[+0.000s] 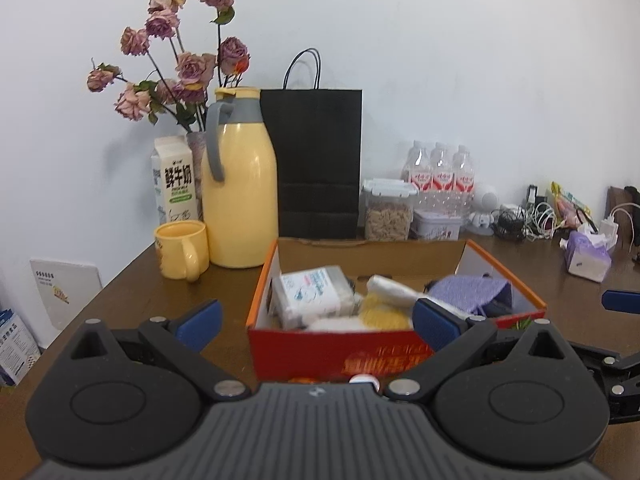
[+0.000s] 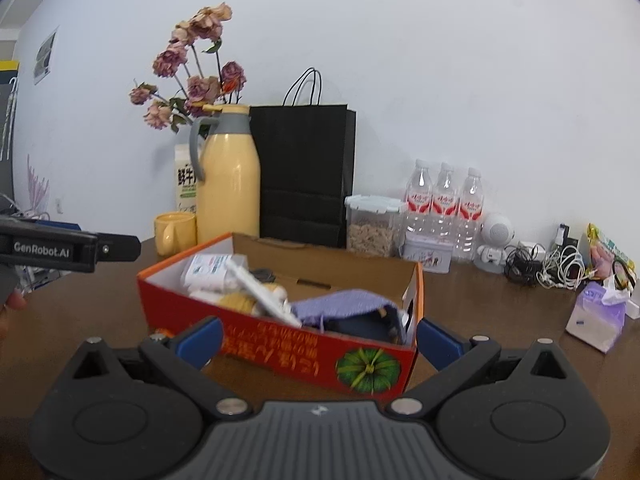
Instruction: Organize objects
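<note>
A red cardboard box (image 1: 332, 352) (image 2: 280, 356) stands open on the brown table (image 1: 160, 300). Inside lie a white packet (image 1: 312, 292) (image 2: 208, 270), a white tube (image 1: 396, 290) (image 2: 260, 292), something yellow (image 1: 384, 312) and a purple cloth (image 1: 472, 292) (image 2: 340, 304). My left gripper (image 1: 318, 324) is open in front of the box's near wall, holding nothing. My right gripper (image 2: 319, 342) is open too, its blue pads either side of the box's pumpkin-printed corner. Two small items (image 1: 362, 379), partly hidden, lie just before the box.
Along the wall stand a yellow thermos (image 1: 240, 184), yellow mug (image 1: 182, 248), milk carton (image 1: 174, 180), dried roses (image 1: 180, 72), black paper bag (image 1: 316, 160), clear food container (image 1: 388, 212), water bottles (image 1: 440, 172) and a tin (image 1: 436, 226). Cables (image 2: 552, 268) and a tissue pack (image 2: 596, 320) lie at the right.
</note>
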Demonstrator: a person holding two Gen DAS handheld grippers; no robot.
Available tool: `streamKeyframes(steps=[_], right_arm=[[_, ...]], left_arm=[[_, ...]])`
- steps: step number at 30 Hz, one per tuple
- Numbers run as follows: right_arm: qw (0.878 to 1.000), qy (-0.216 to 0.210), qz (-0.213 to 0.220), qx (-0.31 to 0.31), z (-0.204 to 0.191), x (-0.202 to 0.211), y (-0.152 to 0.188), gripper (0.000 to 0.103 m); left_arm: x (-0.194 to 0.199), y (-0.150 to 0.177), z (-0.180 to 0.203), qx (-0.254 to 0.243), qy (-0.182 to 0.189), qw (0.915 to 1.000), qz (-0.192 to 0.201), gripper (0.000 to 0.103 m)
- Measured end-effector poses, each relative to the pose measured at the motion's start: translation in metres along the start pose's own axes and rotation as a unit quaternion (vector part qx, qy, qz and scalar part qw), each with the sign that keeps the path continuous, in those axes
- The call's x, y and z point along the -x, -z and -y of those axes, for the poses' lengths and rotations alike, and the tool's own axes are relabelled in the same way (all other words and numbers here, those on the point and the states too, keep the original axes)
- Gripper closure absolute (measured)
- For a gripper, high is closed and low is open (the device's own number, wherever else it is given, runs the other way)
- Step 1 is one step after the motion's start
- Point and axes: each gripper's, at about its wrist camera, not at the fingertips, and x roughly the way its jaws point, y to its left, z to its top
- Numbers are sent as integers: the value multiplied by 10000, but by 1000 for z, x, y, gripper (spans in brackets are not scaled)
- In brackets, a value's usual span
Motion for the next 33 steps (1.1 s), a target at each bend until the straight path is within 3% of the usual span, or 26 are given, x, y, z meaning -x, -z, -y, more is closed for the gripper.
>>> streamKeyframes(steps=[11,21,24,26,27,33], right_arm=[[9984,-83,-563,-3,-5,12,39,0],[9931,-309,-1126,64,-22,-14,65,1],[9920,-426,-1189,73,-27,-22,67,18],[9909,-530,-1237,77,-28,-25,68,57],[9903,-601,-1251,59,-29,-25,69,63],[9929,-719,-948,-92,-22,-17,65,65]], left_arm=[[18,32,-18,78,-126,9988,-477,0],[21,45,-22,99,-93,9976,-675,0],[21,46,-23,106,-92,9975,-693,0],[19,46,-25,124,-102,9974,-707,0],[19,47,-25,131,-109,9973,-720,0],[10,50,-28,165,-126,9964,-824,0]])
